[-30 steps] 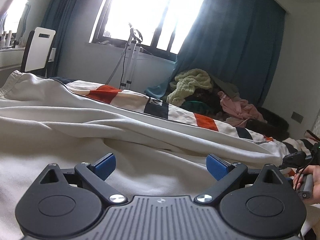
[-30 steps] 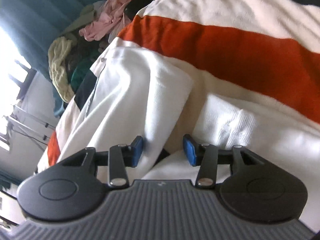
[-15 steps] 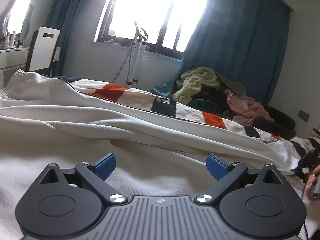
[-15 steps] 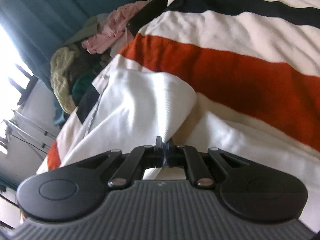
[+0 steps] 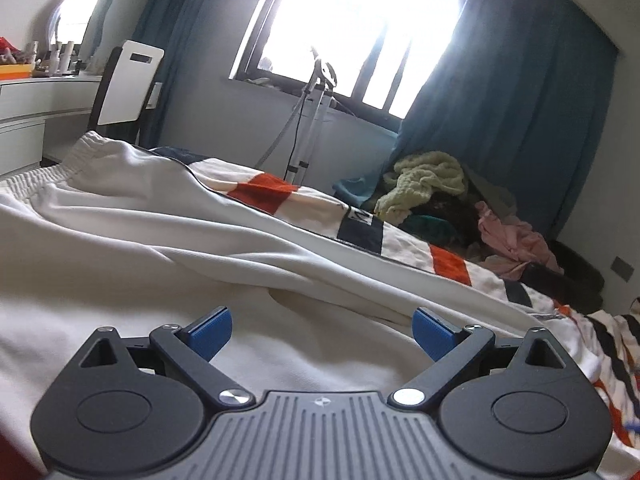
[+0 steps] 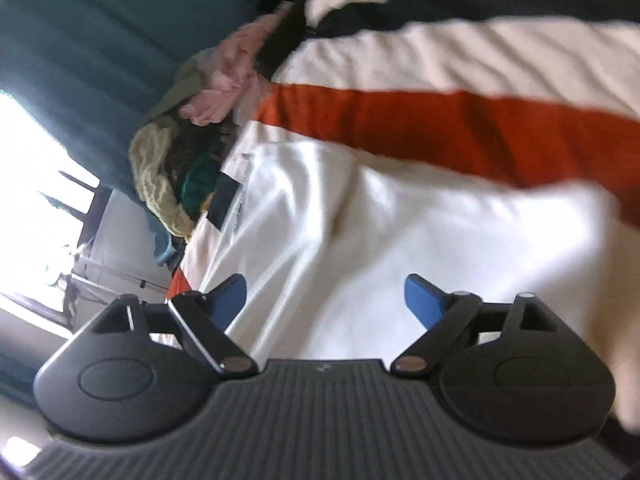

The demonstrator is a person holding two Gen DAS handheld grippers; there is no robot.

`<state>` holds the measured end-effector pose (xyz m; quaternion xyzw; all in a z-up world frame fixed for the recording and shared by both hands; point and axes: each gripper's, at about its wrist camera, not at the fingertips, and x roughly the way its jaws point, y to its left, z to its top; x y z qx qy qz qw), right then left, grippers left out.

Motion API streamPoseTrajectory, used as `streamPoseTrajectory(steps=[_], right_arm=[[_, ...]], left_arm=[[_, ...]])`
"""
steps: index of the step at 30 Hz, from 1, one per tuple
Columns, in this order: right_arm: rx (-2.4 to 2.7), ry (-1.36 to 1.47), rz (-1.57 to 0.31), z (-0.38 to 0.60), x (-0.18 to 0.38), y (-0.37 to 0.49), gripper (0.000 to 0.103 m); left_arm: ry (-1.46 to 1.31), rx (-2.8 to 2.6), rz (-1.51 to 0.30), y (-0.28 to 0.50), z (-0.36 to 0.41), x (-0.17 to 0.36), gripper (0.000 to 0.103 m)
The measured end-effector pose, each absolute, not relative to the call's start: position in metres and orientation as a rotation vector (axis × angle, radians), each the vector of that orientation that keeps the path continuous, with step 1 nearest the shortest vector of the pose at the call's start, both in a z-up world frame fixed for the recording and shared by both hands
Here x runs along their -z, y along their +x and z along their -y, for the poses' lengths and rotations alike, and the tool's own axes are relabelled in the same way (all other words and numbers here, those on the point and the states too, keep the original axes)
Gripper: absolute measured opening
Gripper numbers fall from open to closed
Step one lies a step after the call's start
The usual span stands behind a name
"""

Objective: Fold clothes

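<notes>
A home bedroom: a bed with a striped cover (image 5: 404,240) fills the foreground, a bright window (image 5: 360,28) at 12 o'clock with teal curtains (image 5: 500,120), a dressing table (image 5: 36,96) at 10 o'clock, heaped clothes (image 5: 448,196) at 2 o'clock

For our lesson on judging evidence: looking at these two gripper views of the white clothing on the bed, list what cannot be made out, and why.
- White garment: its type is unclear; the left view's edges and the left gripper cut it off.
- Its near edge: hidden under the right gripper body in the right view, which is motion-blurred.
- Clothes pile: separate items too small and tangled.
- Desk items: too small in the left view.
</notes>
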<state>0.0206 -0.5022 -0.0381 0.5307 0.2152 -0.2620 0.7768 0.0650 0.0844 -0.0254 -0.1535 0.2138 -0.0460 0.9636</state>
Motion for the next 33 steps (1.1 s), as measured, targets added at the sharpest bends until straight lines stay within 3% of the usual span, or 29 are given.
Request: streamPoseTrajectory(steps=[8,18,19,21,22,23,33], right_arm=[[0.876,1.391,-0.473,0.515,0.063,-0.052,0.087],[0.777,1.56,-0.537,0.525,0.099,-0.036,0.087],[0.755,1.554,-0.524,0.526,0.098,-0.034,0.079],[0.739,1.548,-0.512,0.527,0.098,-0.031,0.053],[0.731,1.545,-0.507,0.528,0.097,-0.03,0.02],[0.724,1.543,-0.501,0.528,0.097,-0.028,0.01],[0.636,1.449,-0.343,0.52,0.062,-0.034,0.008]], left_arm=[[-0.37,0.063,-0.408,0.041,-0.105,0.011,0.098],[-0.628,-0.058,-0.492,0.044,-0.161,0.014,0.096],[-0.677,-0.069,-0.486,0.04,-0.174,0.012,0.096],[-0.777,-0.112,-0.464,0.032,-0.207,0.007,0.097],[-0.829,-0.146,-0.451,0.027,-0.225,0.005,0.097],[-0.876,-0.188,-0.444,0.022,-0.244,0.004,0.097],[-1.246,-0.444,-0.487,-0.033,-0.369,0.048,0.095]])
